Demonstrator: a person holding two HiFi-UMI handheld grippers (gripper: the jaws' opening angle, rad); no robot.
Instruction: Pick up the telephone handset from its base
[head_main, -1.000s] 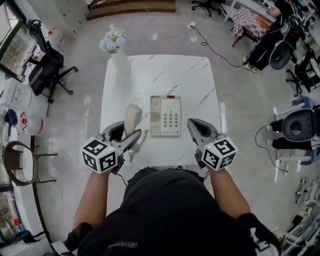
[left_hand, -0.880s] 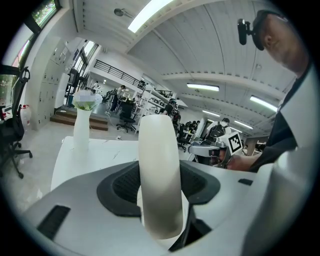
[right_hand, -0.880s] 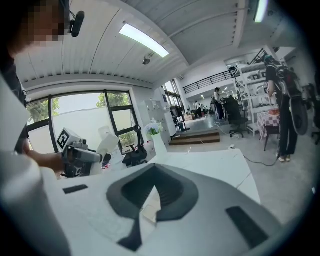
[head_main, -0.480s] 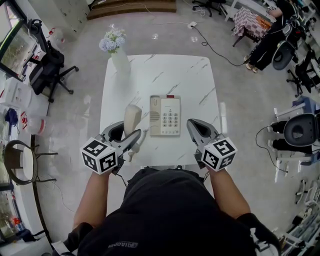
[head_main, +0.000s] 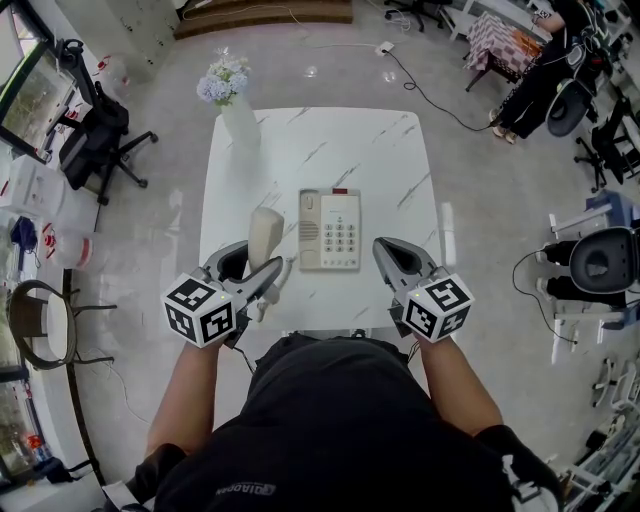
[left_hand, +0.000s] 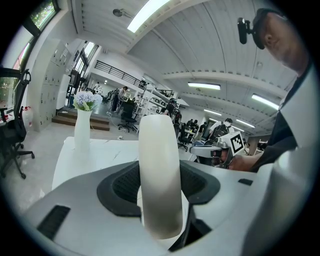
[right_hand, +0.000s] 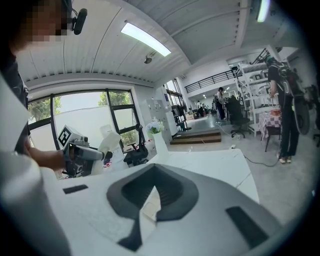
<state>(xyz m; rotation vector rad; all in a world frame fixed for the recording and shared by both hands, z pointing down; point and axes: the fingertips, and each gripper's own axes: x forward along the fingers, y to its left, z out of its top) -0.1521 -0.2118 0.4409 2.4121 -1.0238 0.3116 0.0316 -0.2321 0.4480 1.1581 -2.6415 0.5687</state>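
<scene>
The cream handset (head_main: 265, 238) is off the beige telephone base (head_main: 332, 232) and stands nearly upright to the base's left. My left gripper (head_main: 262, 272) is shut on its lower part. In the left gripper view the handset (left_hand: 159, 175) rises between the dark pads (left_hand: 117, 186), filling the gap. The base lies flat on the white marble table (head_main: 320, 150), its keypad and bare cradle showing. My right gripper (head_main: 397, 258) hovers at the base's right, near the front edge, shut with nothing in it. The right gripper view shows its jaws meeting at the tips (right_hand: 152, 192).
A white vase of pale flowers (head_main: 238, 115) stands at the table's far left corner. An office chair (head_main: 95, 135) sits on the floor to the left, and cables trail behind the table. Other people and desks are at the far right.
</scene>
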